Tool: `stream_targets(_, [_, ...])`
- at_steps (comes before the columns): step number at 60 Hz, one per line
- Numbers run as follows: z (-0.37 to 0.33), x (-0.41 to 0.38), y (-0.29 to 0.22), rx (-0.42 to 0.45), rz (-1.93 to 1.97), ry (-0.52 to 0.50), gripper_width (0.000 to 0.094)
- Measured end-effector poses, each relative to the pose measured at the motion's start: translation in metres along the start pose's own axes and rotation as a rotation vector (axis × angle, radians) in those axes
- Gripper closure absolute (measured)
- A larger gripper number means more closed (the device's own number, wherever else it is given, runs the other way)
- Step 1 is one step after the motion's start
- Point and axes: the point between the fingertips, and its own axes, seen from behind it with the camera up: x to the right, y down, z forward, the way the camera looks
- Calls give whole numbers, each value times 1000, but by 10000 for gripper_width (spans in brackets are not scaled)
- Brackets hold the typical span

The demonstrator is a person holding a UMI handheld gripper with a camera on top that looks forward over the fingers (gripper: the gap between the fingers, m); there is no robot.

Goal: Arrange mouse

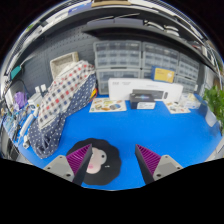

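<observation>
A pale pink and white mouse (96,160) lies on a round black mouse mat (115,163) on the blue table (150,130). My gripper (113,162) is open, low over the mat. The mouse sits between the fingers, close against the left finger's pad (79,158) and partly hidden by it. A wide gap separates it from the right finger's pad (150,160). Nothing is held.
A polka-dot cloth (58,100) covers a bulky thing at the table's left. A white printer-like box (140,94) and papers (108,104) lie at the far edge, under grey drawer racks (140,55). A green plant (214,100) stands at the right.
</observation>
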Motion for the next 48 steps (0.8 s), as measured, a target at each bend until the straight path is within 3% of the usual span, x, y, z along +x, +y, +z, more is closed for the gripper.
stream_targets(22, [-116, 138, -46, 103, 0, 54, 87])
stream_targets(48, [-160, 217, -34, 138, -12, 65, 87])
